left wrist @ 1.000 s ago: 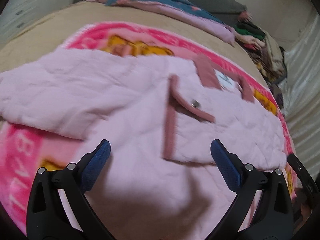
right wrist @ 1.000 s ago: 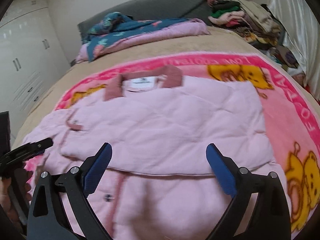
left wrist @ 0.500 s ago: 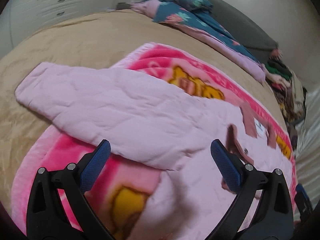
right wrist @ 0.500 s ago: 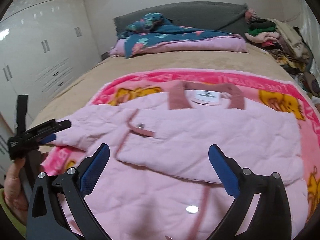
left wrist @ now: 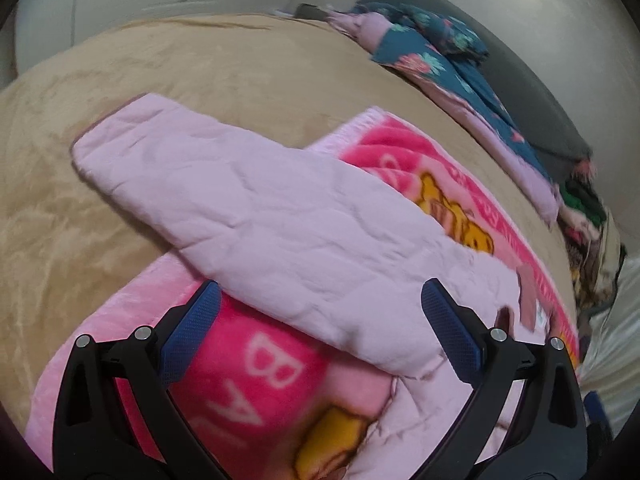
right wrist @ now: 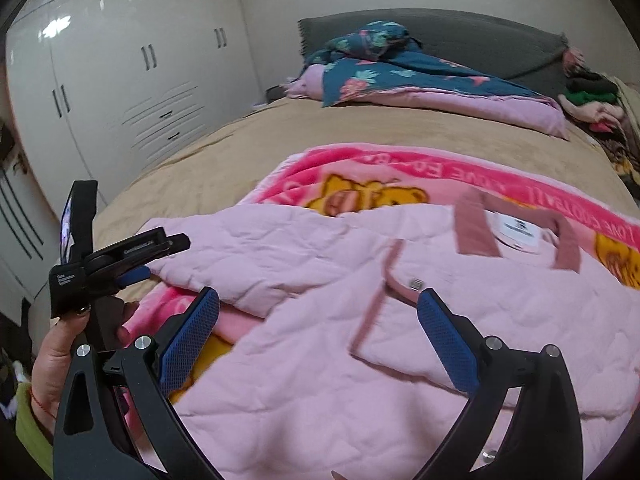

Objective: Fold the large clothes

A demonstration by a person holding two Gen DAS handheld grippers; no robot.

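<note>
A pale pink quilted jacket with a dusty-rose collar lies on a bright pink cartoon blanket. One side is folded across the chest. Its left sleeve stretches out flat over the blanket edge onto the tan bedspread. My left gripper hovers open just above the sleeve's near edge, holding nothing. My right gripper hangs open above the jacket's body, also holding nothing. The right wrist view shows the left gripper, held in a hand, beside the sleeve's cuff.
The tan bedspread extends left and far. A teal floral quilt over a lilac one lies by the grey headboard. A pile of clothes sits at the far right. White wardrobes stand on the left.
Both grippers have swung left, from the jacket's folded body toward the outstretched left sleeve. The left gripper is now near the sleeve. The jacket has not moved.
</note>
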